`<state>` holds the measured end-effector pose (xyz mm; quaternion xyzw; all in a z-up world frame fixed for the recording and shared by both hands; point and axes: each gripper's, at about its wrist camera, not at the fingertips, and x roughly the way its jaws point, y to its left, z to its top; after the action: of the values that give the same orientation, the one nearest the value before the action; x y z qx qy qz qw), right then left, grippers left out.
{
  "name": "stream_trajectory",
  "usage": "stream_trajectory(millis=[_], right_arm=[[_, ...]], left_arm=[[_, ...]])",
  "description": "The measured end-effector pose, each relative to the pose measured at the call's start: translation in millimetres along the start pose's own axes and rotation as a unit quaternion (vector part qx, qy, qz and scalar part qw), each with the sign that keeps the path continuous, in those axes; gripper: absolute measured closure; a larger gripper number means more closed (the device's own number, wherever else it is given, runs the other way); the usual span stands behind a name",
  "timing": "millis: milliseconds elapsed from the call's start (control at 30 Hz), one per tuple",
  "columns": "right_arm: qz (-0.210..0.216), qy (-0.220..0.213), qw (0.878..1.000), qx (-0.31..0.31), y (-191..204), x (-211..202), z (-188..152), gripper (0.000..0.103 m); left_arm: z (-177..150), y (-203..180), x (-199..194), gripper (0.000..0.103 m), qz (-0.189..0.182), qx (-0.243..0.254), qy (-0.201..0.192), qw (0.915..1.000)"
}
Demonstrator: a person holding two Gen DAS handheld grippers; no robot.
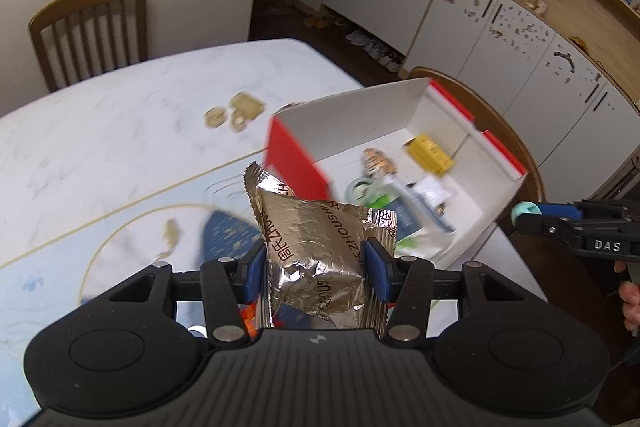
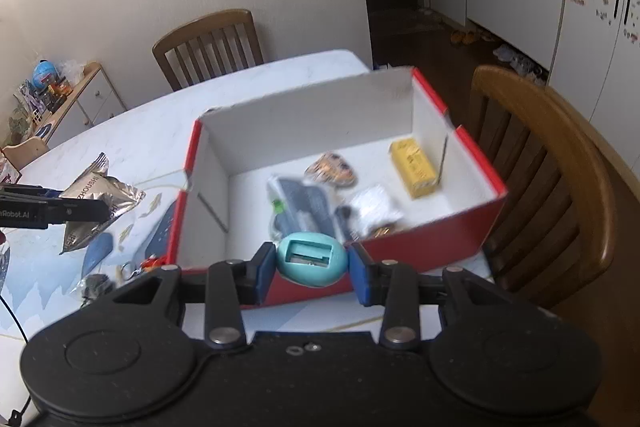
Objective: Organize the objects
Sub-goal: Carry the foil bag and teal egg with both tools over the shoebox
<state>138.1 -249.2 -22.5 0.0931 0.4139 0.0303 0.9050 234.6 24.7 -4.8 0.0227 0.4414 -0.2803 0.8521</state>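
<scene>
My left gripper is shut on a silver foil snack packet and holds it above the table, left of the red box; the packet also shows in the right wrist view. My right gripper is shut on a teal egg-shaped pencil sharpener, held over the near wall of the red box. In the left wrist view the sharpener sticks out at the right edge. The box holds a yellow pack, a round snack and several packets.
The white marble table has a blue patterned mat, small tan pieces and small items near the box's left corner. Wooden chairs stand at the right and far side. White cabinets line the right wall.
</scene>
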Motion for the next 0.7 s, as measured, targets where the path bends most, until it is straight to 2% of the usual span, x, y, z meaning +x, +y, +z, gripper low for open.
stream_trajectory(millis=[400,700], right_arm=[[0.003,-0.013,1.000,-0.025,-46,5,28,0.065],[0.012,-0.006,0.999,-0.042,-65,29,49,0.065]], left_arm=[[30,-67,39,0.052,0.001,0.017,-0.003,0.9998],[57,-92,80,0.052,0.030,0.010,0.000,0.9995]])
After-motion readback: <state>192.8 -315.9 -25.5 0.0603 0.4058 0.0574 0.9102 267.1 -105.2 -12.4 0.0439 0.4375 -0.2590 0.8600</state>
